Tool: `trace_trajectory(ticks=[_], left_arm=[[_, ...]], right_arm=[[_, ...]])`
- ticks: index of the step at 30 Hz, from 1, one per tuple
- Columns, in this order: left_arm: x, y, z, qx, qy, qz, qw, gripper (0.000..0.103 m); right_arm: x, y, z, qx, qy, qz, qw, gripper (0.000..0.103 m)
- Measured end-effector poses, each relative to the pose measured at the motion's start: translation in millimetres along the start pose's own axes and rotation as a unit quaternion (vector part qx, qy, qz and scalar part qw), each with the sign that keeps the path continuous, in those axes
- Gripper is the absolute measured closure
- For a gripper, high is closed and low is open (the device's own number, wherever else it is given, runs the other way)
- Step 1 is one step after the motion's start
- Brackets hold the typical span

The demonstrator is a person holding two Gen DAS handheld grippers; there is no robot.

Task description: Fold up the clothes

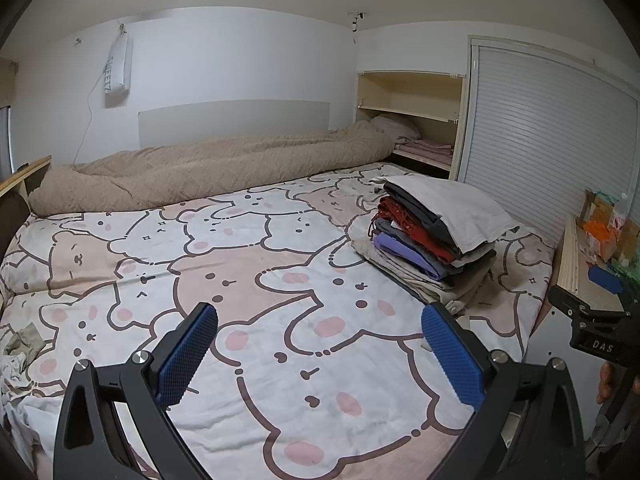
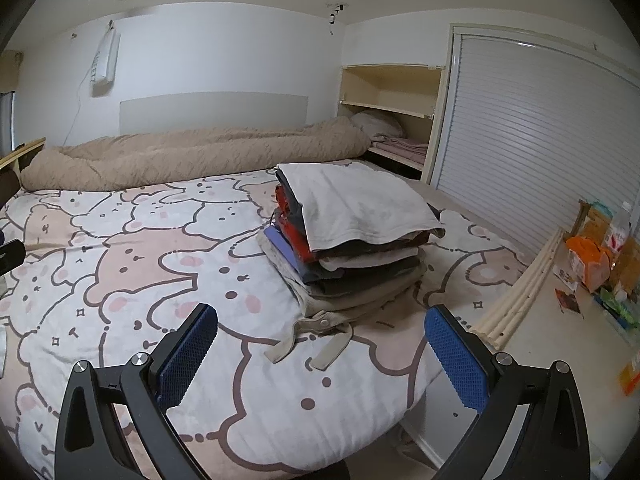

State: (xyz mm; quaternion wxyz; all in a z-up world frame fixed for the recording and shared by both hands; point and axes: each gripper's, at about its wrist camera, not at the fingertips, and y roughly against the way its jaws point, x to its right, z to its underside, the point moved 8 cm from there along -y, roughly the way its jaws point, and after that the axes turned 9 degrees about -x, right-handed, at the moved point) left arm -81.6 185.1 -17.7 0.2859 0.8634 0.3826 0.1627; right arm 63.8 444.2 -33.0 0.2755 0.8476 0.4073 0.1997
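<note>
- The left gripper (image 1: 320,344), black with blue ribbed pads, stands wide apart and holds nothing; it hovers over a bare part of the bed sheet printed with pink and white cartoon bears (image 1: 248,264), on the near side of the stack
- The right gripper (image 2: 320,344), of the same make, is also spread wide and empty; it hovers just in front of the stack, with the near edge of the stack between its fingers in its own view
- The stack of folded clothes (image 2: 352,240) lies on the sheet: a white cloth on top, then grey, red and purple pieces, and a beige garment with a snap button (image 2: 320,322) at the bottom, whose tabs stick out toward the gripper
- Far to the left of the stack, at the edge of the left wrist view, a small heap of crumpled cloth, olive and white (image 1: 18,356), lies unfolded
- Behind the stack, a beige quilted blanket (image 1: 208,172) lies rolled along the wall, and an open shelf with pink linen (image 1: 424,148) is behind it
- My judgement: most of the folding seems done, because the stack is tall and tidy; the crumpled heap is probably what is left
</note>
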Motion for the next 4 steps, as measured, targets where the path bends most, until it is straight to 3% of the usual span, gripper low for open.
trace_trajectory(ticks=[4], left_arm=[[-0.5,0.0,1.9,0.002,-0.001,-0.001,1.0000,0.000]], right_arm=[[-0.8,-1.7,0.6,-0.003,0.000,0.000,1.000,0.000]])
